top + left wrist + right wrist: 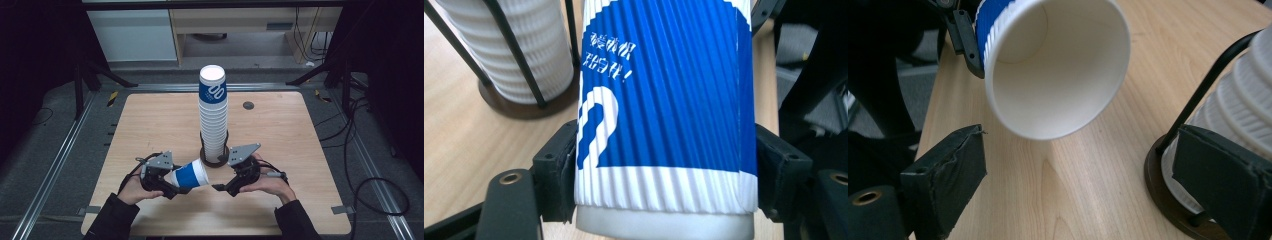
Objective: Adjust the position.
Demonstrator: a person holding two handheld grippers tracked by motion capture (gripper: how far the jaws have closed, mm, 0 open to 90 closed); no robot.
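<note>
A blue-and-white ribbed paper cup (190, 175) lies on its side, held above the wooden table (150, 125) in front of a tall stack of the same cups (214, 105) in a black wire holder (215, 159). My left gripper (175, 186) is shut on the cup (664, 100) near its base, a pad pressed against each side. The right gripper (220, 188) is open just to the right of the cup's mouth. In the right gripper view the white inside of the cup (1058, 70) faces the camera, beyond the gripper (1083, 175), whose jaws are spread with nothing between them. The stack (1243, 110) rises at the right.
A small grey disc (248, 105) is set in the table behind the stack. Dark floor with cables (360, 150) surrounds the table, and metal rails run along both sides. A white cabinet (132, 35) and a desk stand at the back.
</note>
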